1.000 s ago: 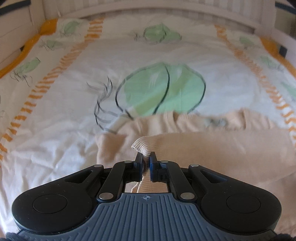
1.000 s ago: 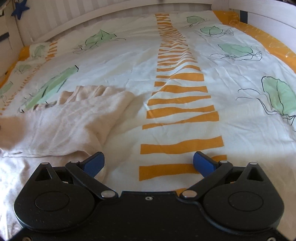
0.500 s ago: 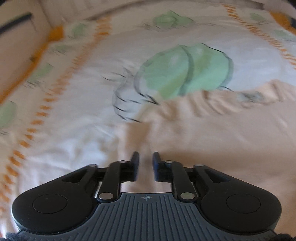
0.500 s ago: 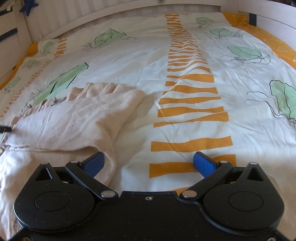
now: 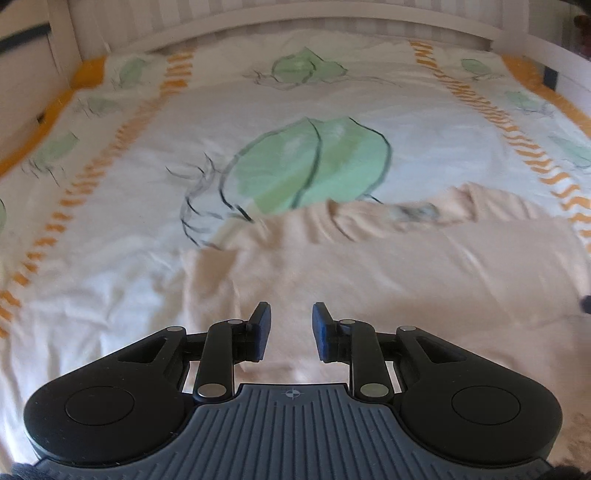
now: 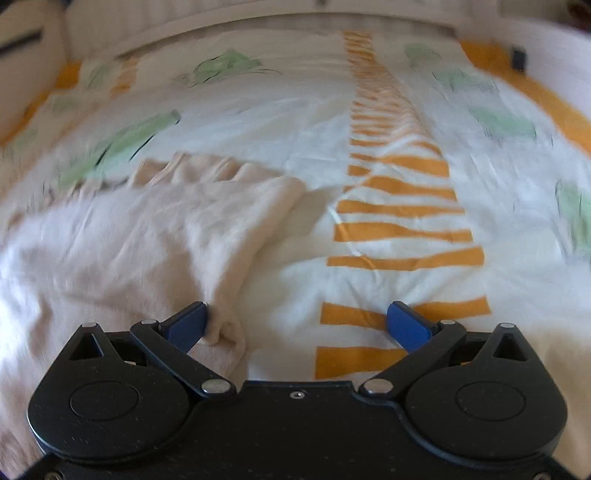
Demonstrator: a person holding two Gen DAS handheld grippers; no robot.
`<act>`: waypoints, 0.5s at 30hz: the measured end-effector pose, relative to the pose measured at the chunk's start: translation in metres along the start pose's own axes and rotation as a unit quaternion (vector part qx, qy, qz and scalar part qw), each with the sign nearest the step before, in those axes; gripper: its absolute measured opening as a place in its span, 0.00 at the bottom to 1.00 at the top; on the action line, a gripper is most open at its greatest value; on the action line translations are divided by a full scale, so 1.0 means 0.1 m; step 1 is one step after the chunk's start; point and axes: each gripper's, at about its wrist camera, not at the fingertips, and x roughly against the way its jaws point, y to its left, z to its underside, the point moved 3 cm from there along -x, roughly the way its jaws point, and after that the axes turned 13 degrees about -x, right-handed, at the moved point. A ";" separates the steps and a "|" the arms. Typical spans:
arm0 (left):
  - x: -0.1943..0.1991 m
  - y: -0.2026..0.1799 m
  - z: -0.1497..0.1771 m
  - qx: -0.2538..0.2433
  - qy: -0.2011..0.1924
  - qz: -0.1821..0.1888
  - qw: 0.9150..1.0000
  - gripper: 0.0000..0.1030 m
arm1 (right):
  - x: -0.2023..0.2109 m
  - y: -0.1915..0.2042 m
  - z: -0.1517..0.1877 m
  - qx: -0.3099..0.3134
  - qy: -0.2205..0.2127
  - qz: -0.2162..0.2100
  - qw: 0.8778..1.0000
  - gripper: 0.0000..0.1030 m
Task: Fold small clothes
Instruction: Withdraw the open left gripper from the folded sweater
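Observation:
A small peach garment lies spread on the bed cover, with a ruffled edge toward the far side. It also shows in the right wrist view, lying to the left. My left gripper is open and empty just above the garment's near part. My right gripper is wide open over the garment's right edge; its left finger touches a fold of the cloth, its right finger is over the bed cover.
The bed cover is white with green leaf prints and orange striped bands. A white bed frame runs along the far side and both sides.
My left gripper let go of the garment's ribbed edge, opened and drew back; the cloth now lies flat. My right gripper moved left onto the garment's right edge, still open.

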 end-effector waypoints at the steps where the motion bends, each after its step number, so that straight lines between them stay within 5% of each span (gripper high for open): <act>1: 0.02 -0.02 0.04 0.000 0.005 0.008 1.000 0.24 | 0.02 0.03 0.01 0.005 0.003 -0.004 1.000 1.00; 10: 0.39 -0.27 0.71 -0.060 0.048 0.032 0.997 0.27 | 0.11 -0.04 0.11 0.011 0.005 -0.005 1.000 1.00; 15: 0.54 -0.25 1.15 -0.054 0.076 0.047 0.995 0.31 | 0.10 -0.09 0.16 0.003 0.000 -0.007 1.000 1.00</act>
